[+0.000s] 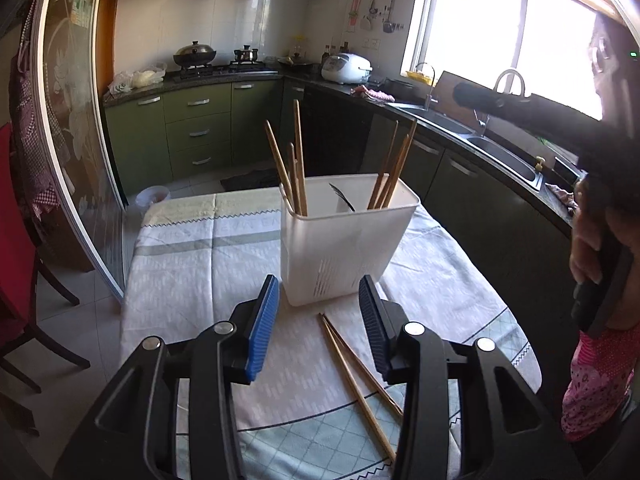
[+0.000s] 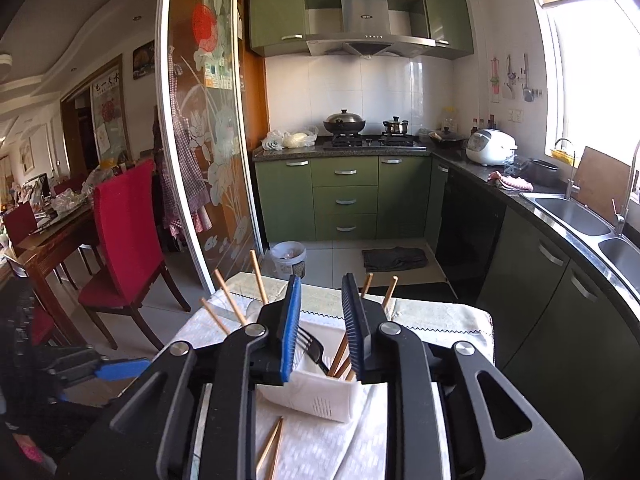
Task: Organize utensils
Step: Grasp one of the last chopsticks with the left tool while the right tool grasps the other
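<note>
A white plastic utensil holder (image 1: pixel 340 248) stands on the table. It holds several wooden chopsticks (image 1: pixel 294 168) on its left and right sides and a dark fork (image 1: pixel 342 196) in the middle. Two loose chopsticks (image 1: pixel 356 376) lie on the tablecloth in front of it. My left gripper (image 1: pixel 318 292) is open and empty, just in front of the holder and above the loose chopsticks. My right gripper (image 2: pixel 320 312) is open and empty, right above the holder (image 2: pixel 316 396). The fork (image 2: pixel 310 346) stands between its fingers. Loose chopsticks (image 2: pixel 272 448) also show below.
The table has a pale patterned tablecloth (image 1: pixel 200 264). Red chairs (image 2: pixel 124 240) stand at the left. Green cabinets (image 2: pixel 344 200), a stove and a sink (image 2: pixel 572 212) line the kitchen behind. The left gripper's blue fingertip (image 2: pixel 120 368) shows at the lower left of the right wrist view.
</note>
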`<state>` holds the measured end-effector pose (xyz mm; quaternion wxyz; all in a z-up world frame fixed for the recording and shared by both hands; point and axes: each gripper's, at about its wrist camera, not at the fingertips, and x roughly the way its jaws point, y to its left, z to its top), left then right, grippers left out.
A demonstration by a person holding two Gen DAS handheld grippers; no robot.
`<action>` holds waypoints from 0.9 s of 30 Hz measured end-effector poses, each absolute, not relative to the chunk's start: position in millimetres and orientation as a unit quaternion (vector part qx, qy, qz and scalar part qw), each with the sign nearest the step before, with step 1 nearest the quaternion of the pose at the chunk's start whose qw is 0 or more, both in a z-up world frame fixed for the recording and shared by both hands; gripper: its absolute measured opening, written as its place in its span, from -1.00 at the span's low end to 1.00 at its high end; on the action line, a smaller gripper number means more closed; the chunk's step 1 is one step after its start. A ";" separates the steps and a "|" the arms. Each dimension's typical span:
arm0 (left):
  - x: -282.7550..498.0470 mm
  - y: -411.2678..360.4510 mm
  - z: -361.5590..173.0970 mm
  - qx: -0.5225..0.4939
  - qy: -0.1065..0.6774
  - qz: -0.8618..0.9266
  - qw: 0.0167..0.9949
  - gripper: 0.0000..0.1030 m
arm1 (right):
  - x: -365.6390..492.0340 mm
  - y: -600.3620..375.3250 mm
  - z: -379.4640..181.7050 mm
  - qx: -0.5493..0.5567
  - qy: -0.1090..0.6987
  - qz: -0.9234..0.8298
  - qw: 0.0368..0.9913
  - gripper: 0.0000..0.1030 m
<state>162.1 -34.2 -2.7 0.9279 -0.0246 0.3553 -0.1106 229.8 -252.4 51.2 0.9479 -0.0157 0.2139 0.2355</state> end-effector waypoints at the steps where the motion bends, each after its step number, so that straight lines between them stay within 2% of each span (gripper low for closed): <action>1: 164.8 -39.9 -11.6 -0.026 0.370 -0.113 0.922 -0.23 | 215.2 -259.8 48.0 -0.016 0.212 0.233 0.949 -0.34; 11: 211.0 -78.8 -117.9 -0.051 0.546 -0.084 0.832 -0.23 | 129.2 -362.3 -17.4 0.043 0.253 0.195 0.947 -0.30; 16: 226.2 -86.3 -137.7 -0.049 0.576 -0.051 0.814 -0.31 | 119.6 -396.5 -43.8 0.078 0.273 0.197 0.938 -0.30; 22: 231.5 -97.0 -153.1 -0.041 0.603 -0.024 0.797 -0.60 | 115.8 -411.1 -61.0 0.098 0.283 0.212 0.930 -0.30; 27: 231.5 -106.4 -153.4 -0.022 0.601 -0.008 0.799 -0.68 | 116.1 -408.4 -66.5 0.107 0.289 0.221 0.925 -0.30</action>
